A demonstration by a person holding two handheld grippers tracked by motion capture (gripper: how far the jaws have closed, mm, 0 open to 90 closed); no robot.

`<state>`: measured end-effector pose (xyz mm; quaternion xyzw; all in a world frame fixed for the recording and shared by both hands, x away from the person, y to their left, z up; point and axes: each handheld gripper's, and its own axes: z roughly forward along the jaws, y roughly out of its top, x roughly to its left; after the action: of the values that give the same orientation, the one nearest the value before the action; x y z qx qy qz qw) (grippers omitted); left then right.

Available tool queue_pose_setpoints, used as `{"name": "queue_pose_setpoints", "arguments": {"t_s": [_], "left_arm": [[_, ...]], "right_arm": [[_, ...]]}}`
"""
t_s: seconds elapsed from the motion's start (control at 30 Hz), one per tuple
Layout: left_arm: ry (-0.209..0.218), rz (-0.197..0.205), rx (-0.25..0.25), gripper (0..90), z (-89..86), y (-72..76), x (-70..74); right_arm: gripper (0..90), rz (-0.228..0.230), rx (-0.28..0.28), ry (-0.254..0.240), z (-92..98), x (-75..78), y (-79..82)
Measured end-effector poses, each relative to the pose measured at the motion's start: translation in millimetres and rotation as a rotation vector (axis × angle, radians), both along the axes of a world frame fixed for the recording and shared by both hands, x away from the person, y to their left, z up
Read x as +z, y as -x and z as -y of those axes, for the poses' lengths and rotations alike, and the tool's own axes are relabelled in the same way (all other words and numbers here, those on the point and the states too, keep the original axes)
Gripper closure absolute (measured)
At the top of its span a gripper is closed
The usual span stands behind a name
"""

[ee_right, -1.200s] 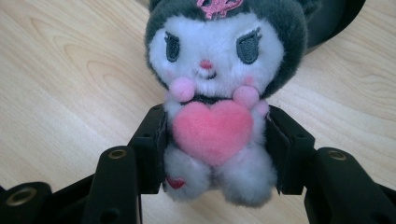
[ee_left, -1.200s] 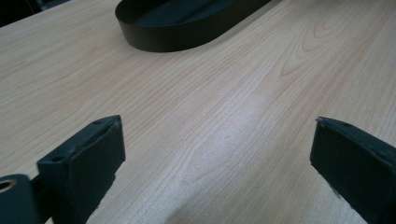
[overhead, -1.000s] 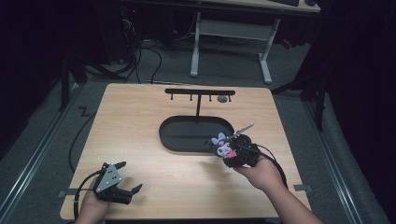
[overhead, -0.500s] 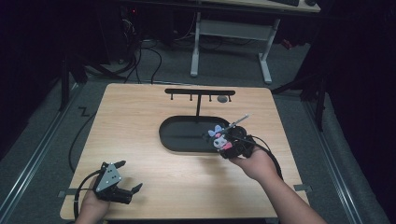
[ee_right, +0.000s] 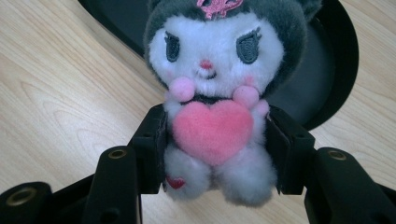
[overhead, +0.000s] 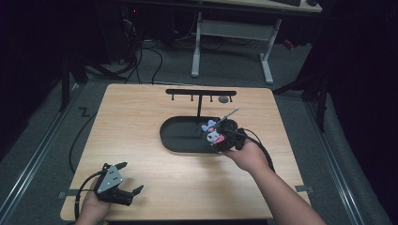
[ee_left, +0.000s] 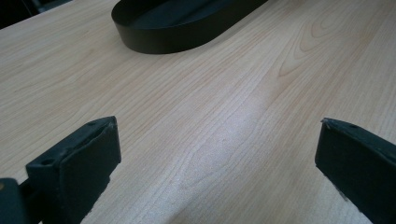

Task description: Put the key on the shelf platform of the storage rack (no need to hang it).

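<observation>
right gripper (ee_right: pixel 212 140) pinches plush toy (ee_right: pixel 215 93) by its body, both pads pressed on its sides, held over the near right rim of black oval tray (overhead: pixel 169 138). left gripper (overhead: pixel 127 180) w/ jaws spread wide, nothing between, well apart from tray toward table's (overhead: pixel 141 112) near left edge. bare wood between it & tray.

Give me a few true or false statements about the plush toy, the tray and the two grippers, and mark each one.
1. The right gripper grips the plush toy at its body. True.
2. The plush toy holds a blue star. False: it holds a pink heart.
3. The left gripper has its fingers closed on the tray. False: they stand open over bare table.
4. The black tray is oval. True.
5. The hook rack stands in front of the tray. False: behind it.
</observation>
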<state>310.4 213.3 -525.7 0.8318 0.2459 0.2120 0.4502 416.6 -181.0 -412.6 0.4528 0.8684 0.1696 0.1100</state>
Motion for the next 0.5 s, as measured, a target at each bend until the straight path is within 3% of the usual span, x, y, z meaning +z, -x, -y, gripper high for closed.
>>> {"name": "queue_pose_setpoints", "arguments": {"t_s": [0.43,0.5], "left_arm": [[-0.014,-0.008,-0.012,2.1,1.8,-1.9,-0.2],[-0.011,-0.004,-0.011,2.1,1.2,-2.0,-0.8]], "right_arm": [[47.6,-0.007,0.010,0.002,-19.8,-9.1,-28.7],[47.6,-0.003,0.011,0.021,-22.3,-11.7,-33.5]]}}
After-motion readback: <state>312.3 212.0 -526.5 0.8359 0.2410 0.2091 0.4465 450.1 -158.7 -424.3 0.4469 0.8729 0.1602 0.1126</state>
